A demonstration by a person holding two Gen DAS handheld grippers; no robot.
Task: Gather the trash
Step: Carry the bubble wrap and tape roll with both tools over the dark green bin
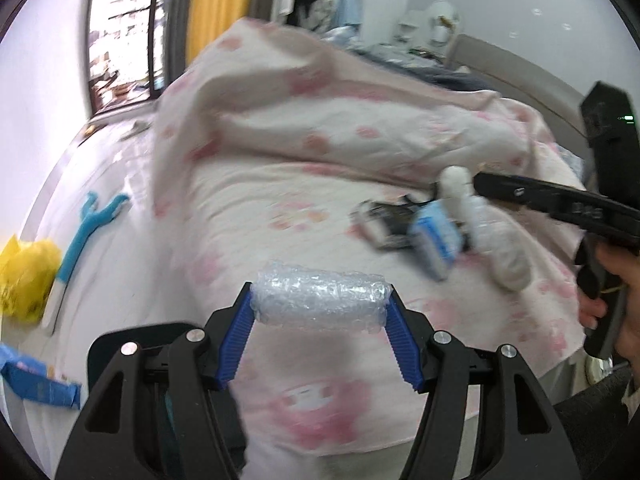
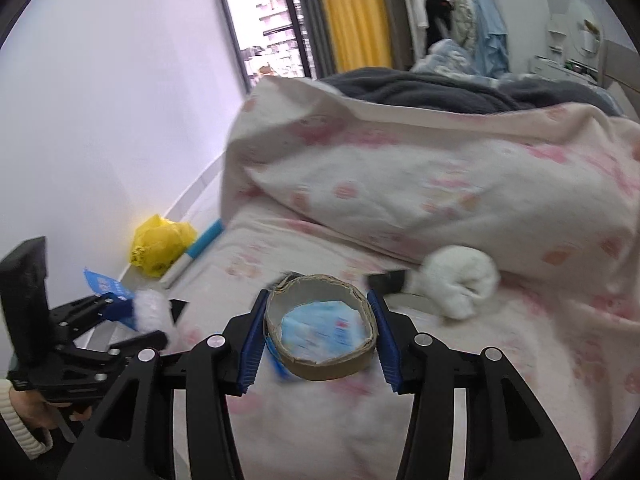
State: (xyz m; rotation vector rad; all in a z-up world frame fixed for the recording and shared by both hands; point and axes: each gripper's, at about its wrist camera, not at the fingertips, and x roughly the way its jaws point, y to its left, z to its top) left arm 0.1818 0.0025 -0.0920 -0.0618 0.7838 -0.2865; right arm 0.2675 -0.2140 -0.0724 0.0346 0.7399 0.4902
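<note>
My left gripper is shut on a roll of clear bubble wrap, held above the pink-patterned bed sheet. My right gripper is shut on an empty cardboard tape ring, held above the bed. Through the ring shows a light blue packet lying on the sheet. The same packet appears in the left wrist view beside a white rolled sock and a dark wrapper. The white sock lies to the right of the ring.
A bunched pink duvet covers the far part of the bed. On the floor by the wall lie a yellow plastic bag, a blue-and-white tool and a blue wrapper. A window and a yellow curtain stand behind.
</note>
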